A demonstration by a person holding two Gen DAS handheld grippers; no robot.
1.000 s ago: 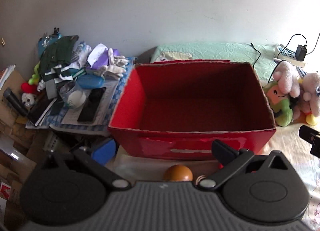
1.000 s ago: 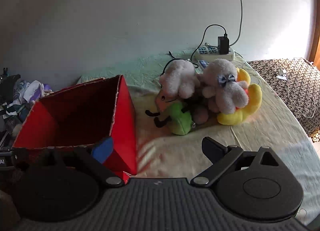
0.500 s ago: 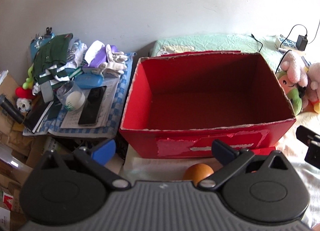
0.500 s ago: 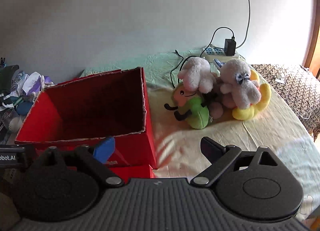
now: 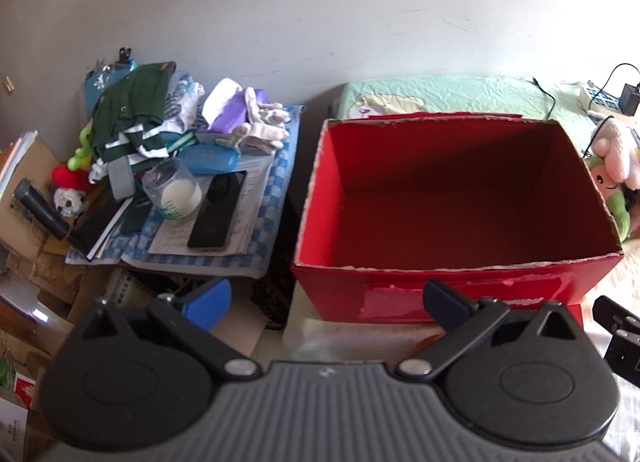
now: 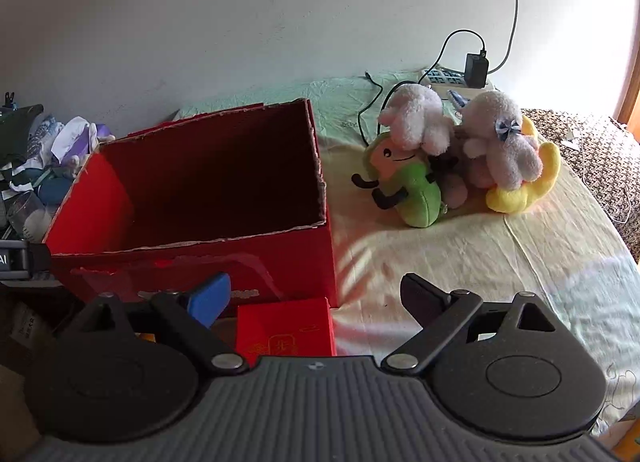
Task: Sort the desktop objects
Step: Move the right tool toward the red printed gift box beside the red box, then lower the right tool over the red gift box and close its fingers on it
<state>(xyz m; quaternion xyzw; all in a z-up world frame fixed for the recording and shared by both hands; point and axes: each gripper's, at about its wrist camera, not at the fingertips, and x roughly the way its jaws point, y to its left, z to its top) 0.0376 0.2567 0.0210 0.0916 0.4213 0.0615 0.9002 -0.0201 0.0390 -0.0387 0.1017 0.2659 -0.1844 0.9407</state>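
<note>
An open, empty red cardboard box stands on the bed; it also shows in the right wrist view. A heap of plush toys lies right of it: a green one, two pale pink ones and a yellow one. My left gripper is open and empty, in front of the box's near left corner. My right gripper is open and empty, in front of the box's near right corner, above a small red packet.
A cluttered side surface left of the box holds clothes, gloves, a black phone, a clear cup with a ball and papers. A power strip with charger and cables lies behind the toys. Cardboard boxes sit at far left.
Both grippers have risen and drawn back, so I look down into the box more. The left view swung left; the orange ball in front of the box is out of sight.
</note>
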